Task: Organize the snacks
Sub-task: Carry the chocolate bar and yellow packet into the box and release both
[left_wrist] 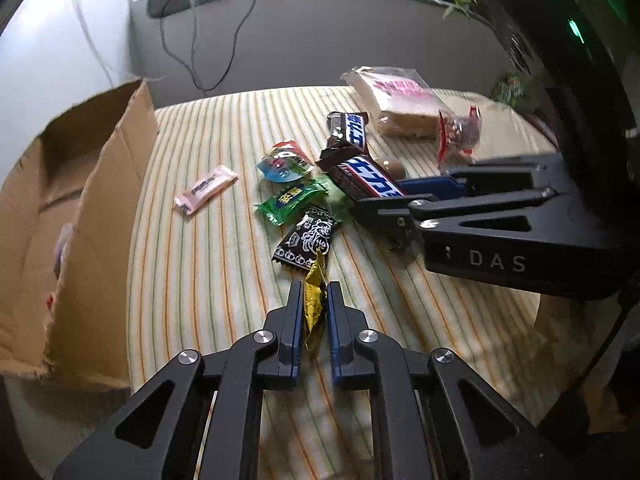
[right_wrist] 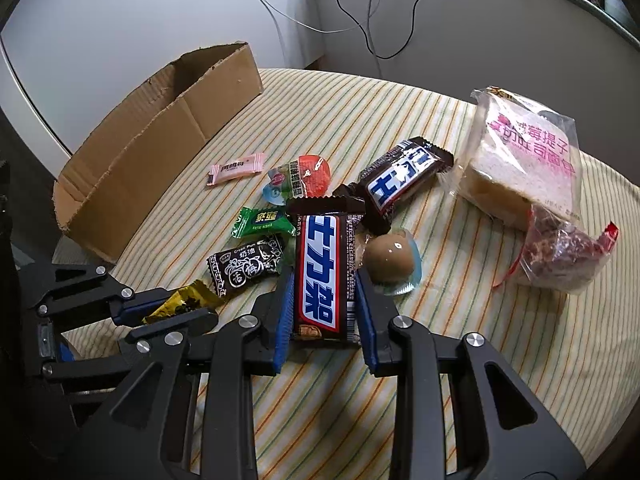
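My left gripper (left_wrist: 314, 290) is shut on a gold-wrapped candy (left_wrist: 313, 300), low over the striped cloth; it also shows in the right wrist view (right_wrist: 180, 300). My right gripper (right_wrist: 324, 276) has its fingers against both sides of a Snickers bar (right_wrist: 323, 276) that lies on the cloth; the same bar shows in the left wrist view (left_wrist: 370, 178). A second Snickers bar (right_wrist: 404, 178) lies behind it. A black candy (right_wrist: 246, 266), a green candy (right_wrist: 262, 222), a pink candy (right_wrist: 236, 168) and a jelly cup (right_wrist: 304, 178) lie nearby.
An open cardboard box (right_wrist: 160, 136) stands on the left of the table (right_wrist: 460, 360); its near flap shows in the left wrist view (left_wrist: 100, 220). A bagged bread slice (right_wrist: 524, 160), a bag of reddish snacks (right_wrist: 560, 256) and a brown round sweet (right_wrist: 390, 260) lie to the right. Cables hang behind.
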